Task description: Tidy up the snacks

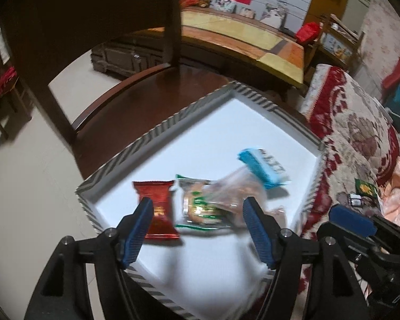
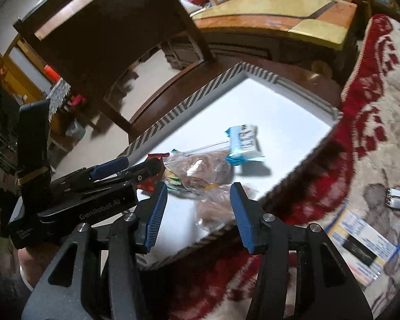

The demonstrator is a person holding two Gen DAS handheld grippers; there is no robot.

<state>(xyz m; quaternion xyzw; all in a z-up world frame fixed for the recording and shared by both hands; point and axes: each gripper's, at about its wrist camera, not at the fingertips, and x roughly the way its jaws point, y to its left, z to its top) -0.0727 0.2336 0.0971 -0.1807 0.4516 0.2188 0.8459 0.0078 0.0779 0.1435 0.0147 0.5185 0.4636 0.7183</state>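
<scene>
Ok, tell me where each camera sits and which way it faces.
Left wrist: on the left gripper, looking down into the box at the red pack and blue pack; the right gripper shows at right.
Right wrist: on the right gripper, looking down over the box's near edge; the left gripper shows at left.
Shared: box, snacks, dark chair, patterned blanket.

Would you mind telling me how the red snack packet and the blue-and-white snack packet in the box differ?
The red snack packet lies flat on the box floor, while the blue-and-white snack packet is tilted and blurred, seemingly just dropped. The red one is a single solid colour with gold print; the blue one has a white printed panel. The red one sits at the left end of the row, the blue one at the right. Both are small sealed wrappers inside the striped-rim box.
</scene>
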